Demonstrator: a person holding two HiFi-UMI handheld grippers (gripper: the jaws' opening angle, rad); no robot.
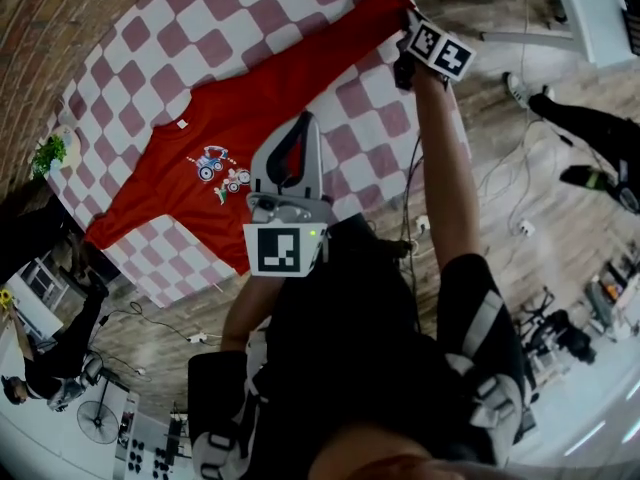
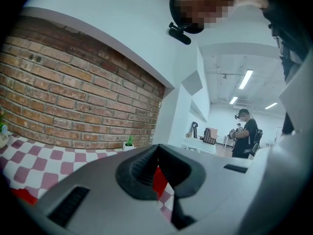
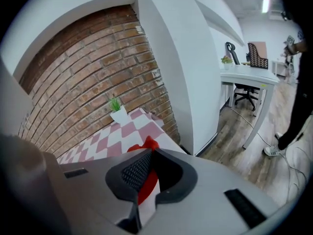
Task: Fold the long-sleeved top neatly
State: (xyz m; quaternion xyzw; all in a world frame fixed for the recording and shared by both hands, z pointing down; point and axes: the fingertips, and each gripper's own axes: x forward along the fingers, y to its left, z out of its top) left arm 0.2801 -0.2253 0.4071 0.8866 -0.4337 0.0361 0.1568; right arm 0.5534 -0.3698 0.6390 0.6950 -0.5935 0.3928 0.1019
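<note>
Looking down past a dark-clothed torso and both outstretched arms in the head view. Finding the red long-sleeved top lying spread, print up, on the checked table: collar toward the far edge by the brick wall, hem along the near edge, one sleeve reaching toward each end. Pinching that hem at the near edge with the left gripper. Gripping the sleeve end at the table's right end with the right gripper. Leaving wooden floor open beyond that right end, though crossed by cables and shared with a bystander's legs.

Peering along the left gripper in the left gripper view: pressing both jaws together on a red strip of the top, facing checked cloth, brick and a small potted plant at the far corner.

Peering along the right gripper in the right gripper view: holding both jaws shut on red cloth, pushing a tuft out past the tips near the table's end edge, with the plant just beyond and bare floor lying open to the right beside a white pillar.
</note>
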